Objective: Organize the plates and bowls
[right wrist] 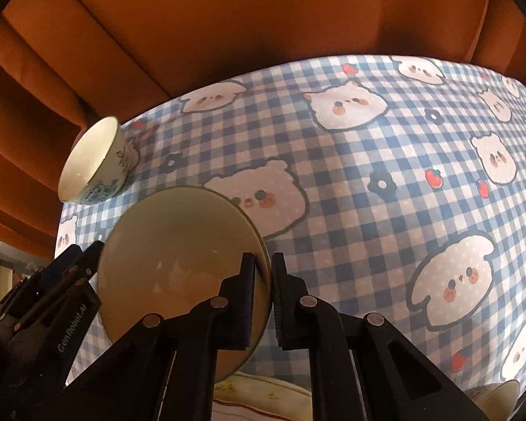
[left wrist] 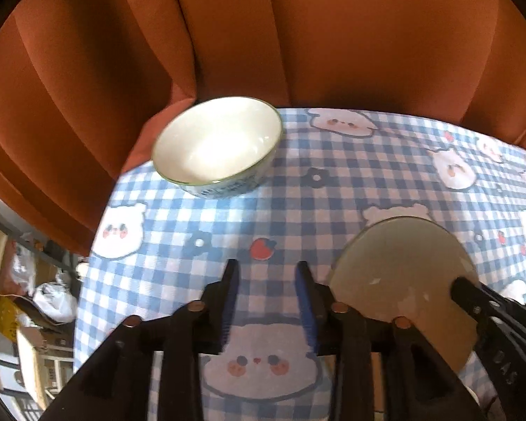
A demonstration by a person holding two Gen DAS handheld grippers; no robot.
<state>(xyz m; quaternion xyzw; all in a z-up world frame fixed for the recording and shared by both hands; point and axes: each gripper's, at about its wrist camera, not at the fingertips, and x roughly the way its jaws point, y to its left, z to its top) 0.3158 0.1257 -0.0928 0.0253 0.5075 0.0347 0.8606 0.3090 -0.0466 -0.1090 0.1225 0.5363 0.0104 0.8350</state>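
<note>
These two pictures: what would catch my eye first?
Probably the plate, held up off the table and pinched at its rim by the right gripper. Beyond it a white bowl stands upright near the far left edge of the blue checked tablecloth with its cartoon bears. The left gripper hangs open over the cloth with nothing between its fingers.

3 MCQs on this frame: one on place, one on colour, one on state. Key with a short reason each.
1. Where does the white bowl sit on the checked tablecloth?
A far edge by the orange curtain
B centre
C under the plate

2. The left claw's pads are:
A red
B blue
C white

3. The right claw is:
A open, empty
B shut on the plate
C shut on the bowl

Key: 1 A, curtain directly behind it; 2 B, blue ribbed strips; 3 B, the rim sits between the fingers.
</note>
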